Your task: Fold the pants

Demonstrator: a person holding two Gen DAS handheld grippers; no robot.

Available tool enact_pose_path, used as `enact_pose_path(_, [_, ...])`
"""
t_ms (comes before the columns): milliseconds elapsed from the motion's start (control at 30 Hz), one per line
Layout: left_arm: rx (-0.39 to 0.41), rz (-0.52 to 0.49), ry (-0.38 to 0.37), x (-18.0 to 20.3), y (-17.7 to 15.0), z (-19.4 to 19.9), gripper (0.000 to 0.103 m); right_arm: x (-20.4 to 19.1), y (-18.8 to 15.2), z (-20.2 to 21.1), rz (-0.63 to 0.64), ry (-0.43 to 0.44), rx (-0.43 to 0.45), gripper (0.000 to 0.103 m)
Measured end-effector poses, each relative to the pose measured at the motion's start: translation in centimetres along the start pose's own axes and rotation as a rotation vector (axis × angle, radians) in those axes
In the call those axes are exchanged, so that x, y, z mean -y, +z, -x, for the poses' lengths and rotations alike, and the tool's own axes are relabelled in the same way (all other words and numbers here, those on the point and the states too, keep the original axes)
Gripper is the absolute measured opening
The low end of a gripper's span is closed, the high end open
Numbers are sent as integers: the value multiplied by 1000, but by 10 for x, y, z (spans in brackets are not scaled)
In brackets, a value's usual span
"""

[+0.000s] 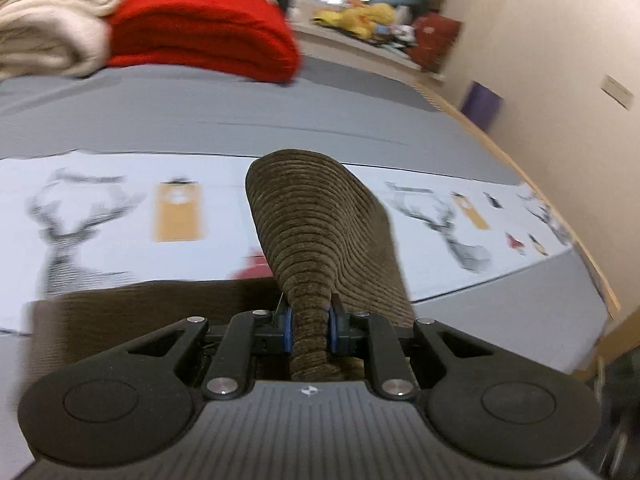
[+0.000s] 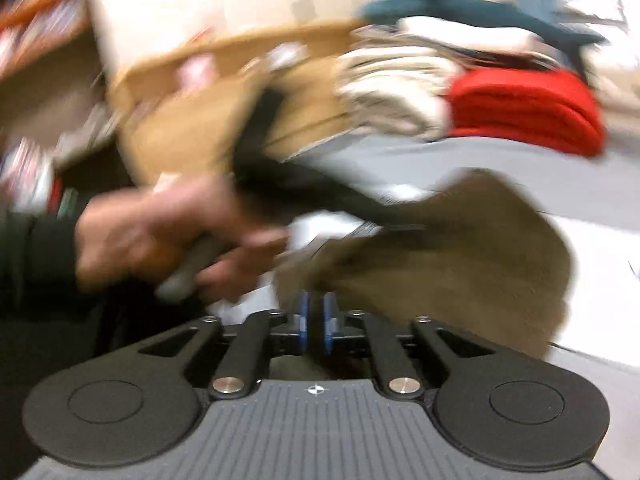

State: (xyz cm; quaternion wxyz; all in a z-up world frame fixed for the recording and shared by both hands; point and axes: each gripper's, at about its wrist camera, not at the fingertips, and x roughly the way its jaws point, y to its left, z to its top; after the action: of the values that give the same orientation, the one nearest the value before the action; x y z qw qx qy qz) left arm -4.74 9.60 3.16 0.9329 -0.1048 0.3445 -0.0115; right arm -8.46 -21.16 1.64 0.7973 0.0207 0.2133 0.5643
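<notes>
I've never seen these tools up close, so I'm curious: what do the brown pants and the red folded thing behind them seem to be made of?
The pants look like corduroy: soft, matte, olive-brown fabric with raised parallel ribs across the bunched part. The red bundle looks like a thick knit or fleece blanket, fuzzy and matte, with fine ridges; blur leaves which open.

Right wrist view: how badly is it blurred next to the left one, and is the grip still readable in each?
Right wrist view: heavy motion smear; hand and pants soft, though the right gripper stays readable, shut on cloth. Left wrist view: sharper; left gripper clearly pinches ribbed pants; bed edges bow from the fisheye lens.
</notes>
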Motion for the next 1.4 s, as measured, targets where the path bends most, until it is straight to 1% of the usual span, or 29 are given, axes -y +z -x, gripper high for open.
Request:
enact_pose_path(33, [-1,10,21,-17,1,8,18,15,5,-2,-75,-27,28,43])
enact_pose_path(67, [4,15,44,-34,2,19,18,28,9,-4,-159,-57,44,50])
enact_pose_path(100, [8,8,67,-48,2,25,18,42,10,-11,-230,-98,41,58])
enact_pose_path(167, [15,-8,125,-74,1,38,18,62,7,-22,-339,-178,17,58])
enact_pose_path(200, [22,2,155,-89,-1,44,18,69,5,-32,-384,-207,-5,58])
enact_pose_path(267, [24,69,193,-125,-9,55,18,81,2,-52,-443,-254,-50,58])
enact_pose_path(300, [10,130,200,-143,-16,58,20,90,2,-62,-465,-263,-65,58])
enact_pose_path(333, [-16,210,212,-162,-21,56,28,91,1,-67,-481,-265,-83,60])
enact_pose_path(367, [-40,291,249,-179,-24,55,38,90,-2,-76,-490,-265,-105,62])
enact_pose_path(400, [-50,345,277,-192,-25,54,42,87,-2,-90,-494,-262,-124,66])
enact_pose_path(433, [-50,379,274,-200,-26,53,52,84,-3,-96,-498,-254,-137,70])
enact_pose_path(467, [-53,424,251,-209,-26,50,64,83,-4,-104,-500,-245,-155,72])
enact_pose_path(533, [-85,493,206,-220,-27,41,75,76,-9,-115,-499,-235,-186,78])
enact_pose_path(633, [-150,509,171,-221,-24,21,79,78,-14,-121,-519,-223,-212,81])
enact_pose_path(700, [-180,508,160,-219,-20,8,80,81,-17,-135,-541,-219,-235,83])
enact_pose_path(767, [-207,498,165,-218,-17,-4,84,86,-21,-148,-574,-218,-254,83])
enact_pose_path(833, [-229,485,166,-213,-21,-14,87,89,-23,-157,-618,-207,-263,86])
enact_pose_path(933, [-250,481,161,-211,-23,-25,91,94,-24,-170,-669,-178,-271,86])
enact_pose_path(1033, [-261,486,152,-212,-25,-32,93,94,-26,-182,-669,-162,-282,86])
enact_pose_path(1100, [-262,489,148,-212,-26,-35,93,93,-26,-187,-663,-160,-287,87])
enact_pose_path(1167, [-259,487,144,-211,-25,-36,88,91,-24,-190,-651,-159,-286,84])
enact_pose_path(1200, [-255,484,140,-210,-25,-35,85,90,-23,-191,-639,-157,-283,76])
enact_pose_path(1233, [-248,481,136,-208,-25,-35,77,89,-22,-191,-624,-155,-278,59])
enact_pose_path(1267, [-239,475,126,-206,-24,-34,66,86,-20,-190,-591,-155,-269,52])
enact_pose_path(1300, [-229,460,123,-203,-23,-32,63,83,-18,-189,-560,-156,-255,43])
enact_pose_path(1367, [-214,432,130,-196,-19,-30,54,75,-13,-185,-502,-159,-224,39])
enact_pose_path(1400, [-207,432,125,-193,-18,-28,51,75,-10,-182,-498,-163,-213,38])
